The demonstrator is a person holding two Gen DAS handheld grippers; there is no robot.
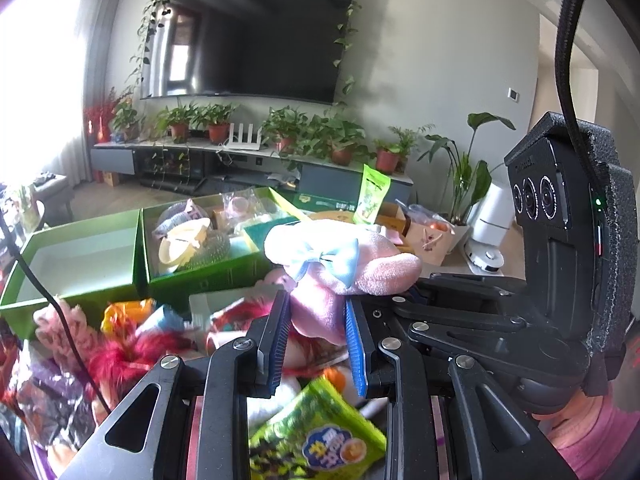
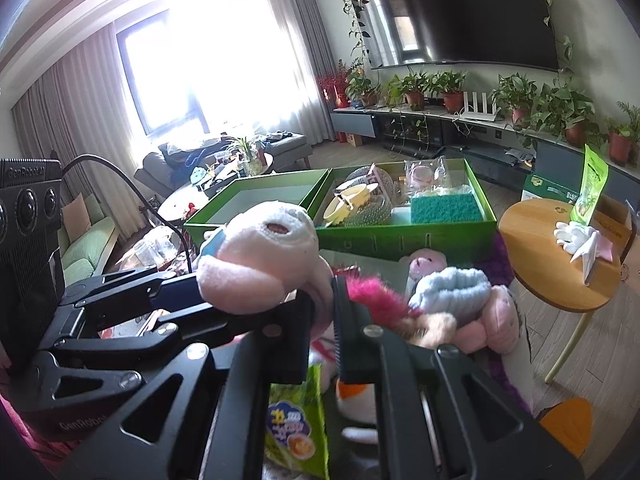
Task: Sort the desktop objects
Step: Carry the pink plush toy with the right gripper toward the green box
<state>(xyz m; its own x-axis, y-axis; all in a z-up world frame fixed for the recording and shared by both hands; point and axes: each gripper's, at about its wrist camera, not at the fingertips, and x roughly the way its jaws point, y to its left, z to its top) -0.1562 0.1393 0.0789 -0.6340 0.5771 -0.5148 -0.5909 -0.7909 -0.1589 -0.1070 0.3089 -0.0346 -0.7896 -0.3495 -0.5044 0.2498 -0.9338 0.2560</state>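
Both my left gripper [image 1: 318, 322] and right gripper [image 2: 322, 322] have jaws clamped on the pink plush toy [image 1: 340, 264], held above the cluttered worktop. I should carry it level towards the empty green box [image 1: 80, 256] beyond, releasing together.

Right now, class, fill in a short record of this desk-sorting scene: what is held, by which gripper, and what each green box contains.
held item: pink plush toy with pale blue bow
left gripper: shut on the toy
right gripper: shut on the toy
left green cardboard box: nothing seen inside
right green cardboard box: yellow bowl, metal scourer, green sponge
below grippers: green snack packet
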